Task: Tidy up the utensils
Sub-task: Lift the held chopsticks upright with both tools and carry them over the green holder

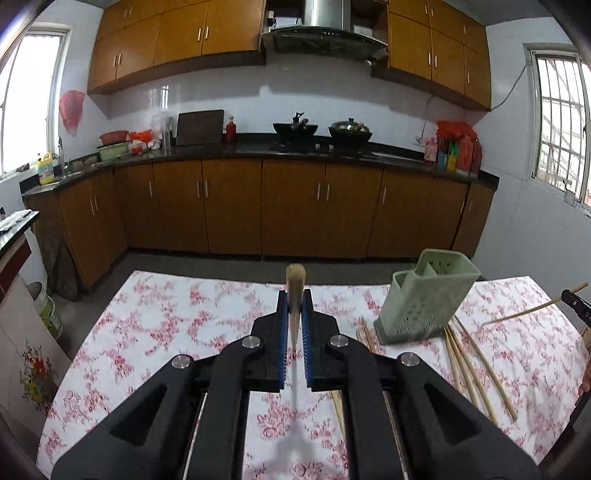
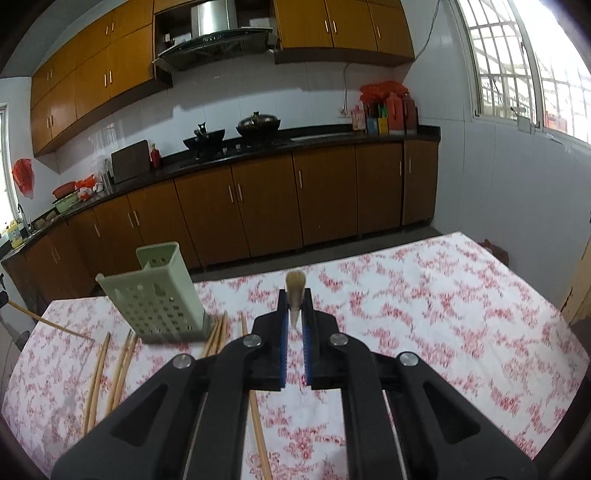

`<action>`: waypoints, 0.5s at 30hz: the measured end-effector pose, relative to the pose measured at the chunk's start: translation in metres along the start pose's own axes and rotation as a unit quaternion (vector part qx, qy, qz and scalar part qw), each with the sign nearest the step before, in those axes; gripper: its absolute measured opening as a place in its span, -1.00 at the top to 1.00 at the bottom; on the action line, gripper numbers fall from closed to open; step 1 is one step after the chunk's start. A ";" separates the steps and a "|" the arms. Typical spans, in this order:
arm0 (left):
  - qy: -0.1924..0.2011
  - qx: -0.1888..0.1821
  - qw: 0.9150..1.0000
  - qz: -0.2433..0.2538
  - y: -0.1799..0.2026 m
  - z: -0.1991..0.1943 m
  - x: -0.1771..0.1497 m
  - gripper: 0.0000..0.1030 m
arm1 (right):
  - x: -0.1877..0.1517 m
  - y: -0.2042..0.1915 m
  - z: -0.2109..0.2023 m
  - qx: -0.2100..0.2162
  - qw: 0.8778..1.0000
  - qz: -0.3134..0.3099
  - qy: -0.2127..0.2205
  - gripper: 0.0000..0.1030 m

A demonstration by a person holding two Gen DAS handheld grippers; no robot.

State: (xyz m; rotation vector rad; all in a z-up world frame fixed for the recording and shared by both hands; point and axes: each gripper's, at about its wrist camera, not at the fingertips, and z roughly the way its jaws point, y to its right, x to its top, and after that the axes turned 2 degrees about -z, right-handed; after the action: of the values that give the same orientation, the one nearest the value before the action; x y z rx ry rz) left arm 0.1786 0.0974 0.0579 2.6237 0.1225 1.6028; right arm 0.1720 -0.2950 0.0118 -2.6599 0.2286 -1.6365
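Left gripper (image 1: 295,295) clenched on chopstick (image 1: 295,284), right gripper (image 2: 295,297) clenched on another chopstick (image 2: 295,286)

Kitchen interior. Brown wall cabinets (image 1: 177,40) and base cabinets (image 1: 258,210) span the upper and middle frame, separated by white tiled wall (image 1: 332,96) and a dark countertop (image 1: 229,147). A steel range hood (image 1: 325,26) hangs at upper centre. Barred windows (image 1: 561,122) at either edge admit daylight. Grey floor (image 1: 184,264) below.
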 end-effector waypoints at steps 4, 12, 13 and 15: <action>0.006 0.009 1.000 0.003 0.000 0.002 0.005 0.85 | 0.008 -0.002 0.003 0.000 1.000 -0.004 0.004 0.85; 0.049 0.011 0.999 0.021 0.013 -0.010 0.047 0.85 | 0.065 -0.018 -0.016 0.032 0.998 -0.015 0.060 0.85; 0.061 0.006 0.998 0.026 0.019 -0.015 0.058 0.85 | 0.074 -0.020 -0.021 0.037 0.997 -0.015 0.070 0.85; 0.079 -0.002 0.996 0.031 0.028 -0.023 0.073 0.85 | 0.095 -0.025 -0.031 0.052 0.994 -0.013 0.094 0.85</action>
State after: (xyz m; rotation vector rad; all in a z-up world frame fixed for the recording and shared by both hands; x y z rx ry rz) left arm 0.1928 0.0774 0.1356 2.5182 0.0452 1.8275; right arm 0.1890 -0.2805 0.1123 -2.4460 0.1084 -1.8519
